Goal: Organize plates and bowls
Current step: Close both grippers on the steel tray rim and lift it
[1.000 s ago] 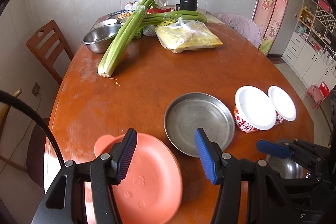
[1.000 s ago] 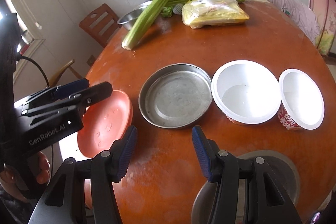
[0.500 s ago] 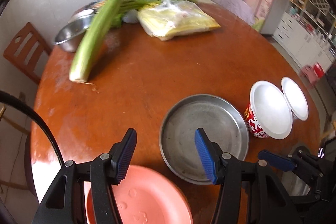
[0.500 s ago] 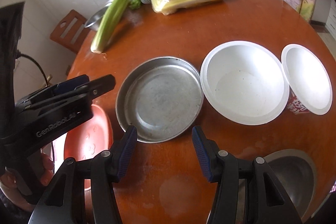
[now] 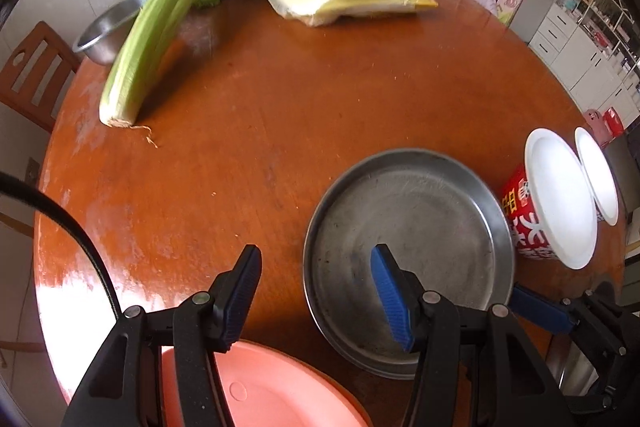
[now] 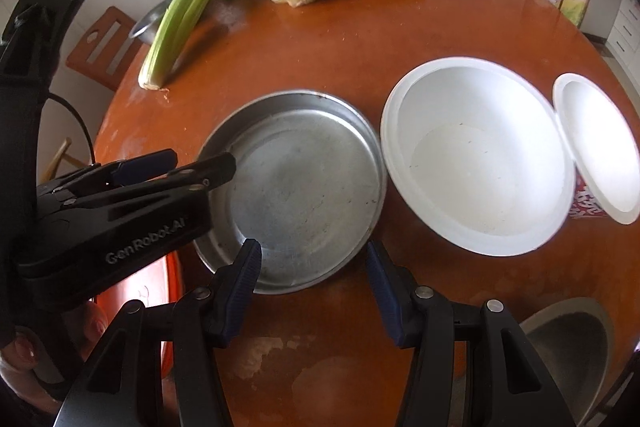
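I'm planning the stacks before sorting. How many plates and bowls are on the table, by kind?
Metal plate: 1
Pink plastic plate: 1
White-lined bowls, larger and smaller: 2
Steel bowls, near and far: 2
Total: 6

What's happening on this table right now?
A person holds two grippers over a round wooden table. Both are open and empty. The left gripper straddles the near-left rim of the round, shallow metal plate; the right gripper faces that plate's near edge. A pink plastic plate lies below the left gripper, and two white bowls with red patterned sides stand right of the metal plate. Nothing is stacked yet.
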A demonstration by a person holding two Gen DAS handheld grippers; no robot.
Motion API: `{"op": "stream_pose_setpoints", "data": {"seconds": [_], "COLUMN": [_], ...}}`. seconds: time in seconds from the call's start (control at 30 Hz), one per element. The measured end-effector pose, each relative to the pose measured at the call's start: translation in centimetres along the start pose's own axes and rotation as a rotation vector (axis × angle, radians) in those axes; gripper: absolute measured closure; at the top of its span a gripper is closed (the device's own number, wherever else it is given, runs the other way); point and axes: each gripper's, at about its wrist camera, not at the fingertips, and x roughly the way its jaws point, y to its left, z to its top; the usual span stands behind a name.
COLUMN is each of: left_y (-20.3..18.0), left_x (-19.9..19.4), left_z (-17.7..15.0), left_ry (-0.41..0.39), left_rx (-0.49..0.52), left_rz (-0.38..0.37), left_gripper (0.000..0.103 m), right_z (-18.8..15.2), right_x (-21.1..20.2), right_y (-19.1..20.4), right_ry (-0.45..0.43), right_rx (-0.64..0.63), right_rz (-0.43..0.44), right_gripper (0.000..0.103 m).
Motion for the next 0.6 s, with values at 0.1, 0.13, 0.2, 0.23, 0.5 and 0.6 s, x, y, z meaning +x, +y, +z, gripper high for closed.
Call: {"op": "stream_pose_setpoints", "data": {"seconds": [0.1, 0.13, 0.2, 0.23, 0.5, 0.6], "left_y": [-0.3, -0.4, -0.7, -0.8, -1.5, -1.2], "left_x": [0.4, 0.5, 0.7, 0.8, 0.0, -1.0], "left_z": [0.0, 0.0, -0.2, -0.3, -0.6, -0.7], "left_ry": [0.005, 0.007, 0.016, 0.022, -0.015, -0.038], "left_rx": [0.012, 0.017, 0.025, 0.031, 0.062, 0.05], "left_rz": [0.016, 0.015, -0.003, -0.007, 0.047, 0.037], "left_gripper": [0.05, 0.054, 0.058, 0.064, 0.067, 0.067], "right_z": [0.0, 0.1, 0.2, 0.3, 0.3, 0.3], "right_x": [0.6, 0.8, 0.9, 0.8, 0.9, 0.4], "right_y": [-0.2, -0.3, -0.3, -0.3, 0.1, 0.3], "right_ry": [0.018, 0.023, 0.025, 0.02, 0.0, -0.015], "right_rx": [0.012, 0.019, 0.022, 0.021, -0.006, -0.013], "right_rz": [0.004, 0.009, 0.01, 0.007, -0.008, 0.007], "right_gripper": [0.047, 0.047, 0.048, 0.048, 0.052, 0.052]}}
